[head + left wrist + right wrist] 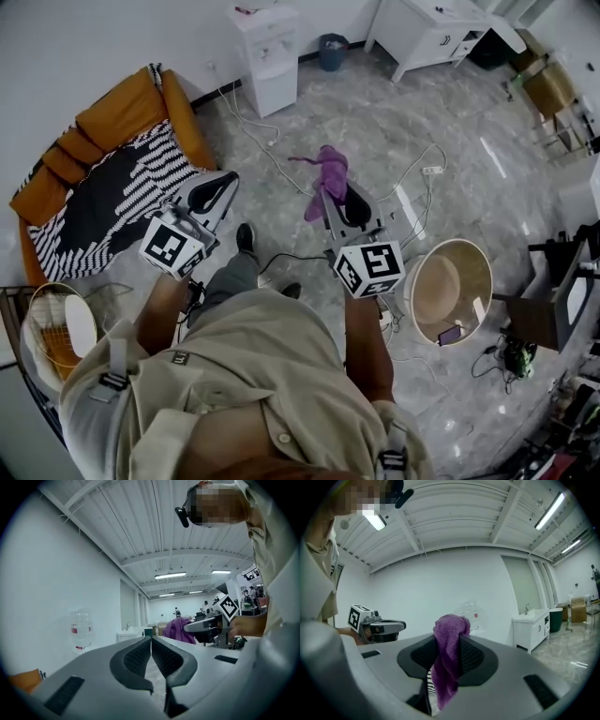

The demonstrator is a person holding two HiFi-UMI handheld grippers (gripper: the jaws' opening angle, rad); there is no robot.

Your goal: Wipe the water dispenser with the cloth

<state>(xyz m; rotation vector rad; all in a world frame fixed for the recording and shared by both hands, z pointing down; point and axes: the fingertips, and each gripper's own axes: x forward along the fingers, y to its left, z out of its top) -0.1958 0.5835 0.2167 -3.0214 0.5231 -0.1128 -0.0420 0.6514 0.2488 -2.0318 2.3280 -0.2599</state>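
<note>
The right gripper pinches the purple cloth, well short of the white water dispenser standing at the far wall, while the left gripper has its jaws pressed together on nothing.

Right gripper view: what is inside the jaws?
A purple cloth, clamped by the right gripper: a bunch sticks out above the jaws and a tail hangs below. The stretch pinched between them is covered.

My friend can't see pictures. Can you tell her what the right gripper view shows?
The right claw is shut on a purple cloth that droops down between its jaws. Past it, against a white wall, stands the water dispenser, not yet touched, with the left claw off to the side.
</note>
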